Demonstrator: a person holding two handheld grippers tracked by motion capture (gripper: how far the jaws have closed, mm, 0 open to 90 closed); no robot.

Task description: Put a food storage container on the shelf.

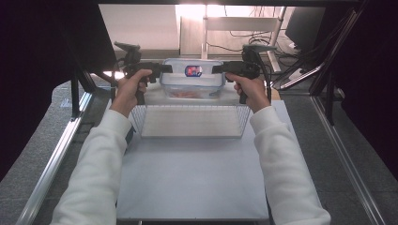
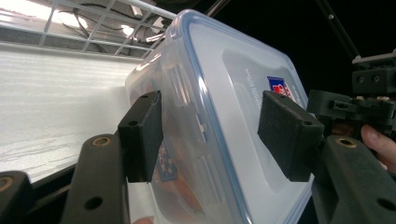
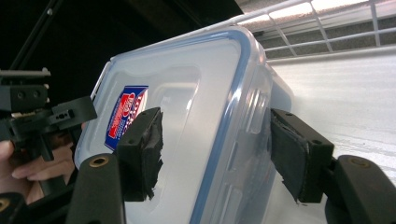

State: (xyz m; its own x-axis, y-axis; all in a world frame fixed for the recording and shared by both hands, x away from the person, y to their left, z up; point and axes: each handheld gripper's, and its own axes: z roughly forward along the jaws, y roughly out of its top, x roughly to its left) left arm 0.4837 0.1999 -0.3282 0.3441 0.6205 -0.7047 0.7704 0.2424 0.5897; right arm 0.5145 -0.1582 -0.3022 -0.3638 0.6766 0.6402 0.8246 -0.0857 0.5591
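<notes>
Your left gripper has its jaws around the left end of the clear plastic container, one pad under the lid side and one on the body side; in the left gripper view its pads stand just beside the walls, and whether both press on the plastic is hard to tell. Your right gripper does the same at the container's right end, jaws spread about as wide as the box is deep, with its worn foam pads close against the lid and the side wall. The container sits between the two grippers, held up off the table, above and just behind the far edge of the wire basket. Its lid has a blue rim and a red-and-blue sticker (seen in both gripper views too), and something orange-pink lies inside at the bottom. Your hands grip the handles, white sleeves coming in from the bottom of the high view. The basket rests on the table, at its far part, with a pale flat floor.
</notes>
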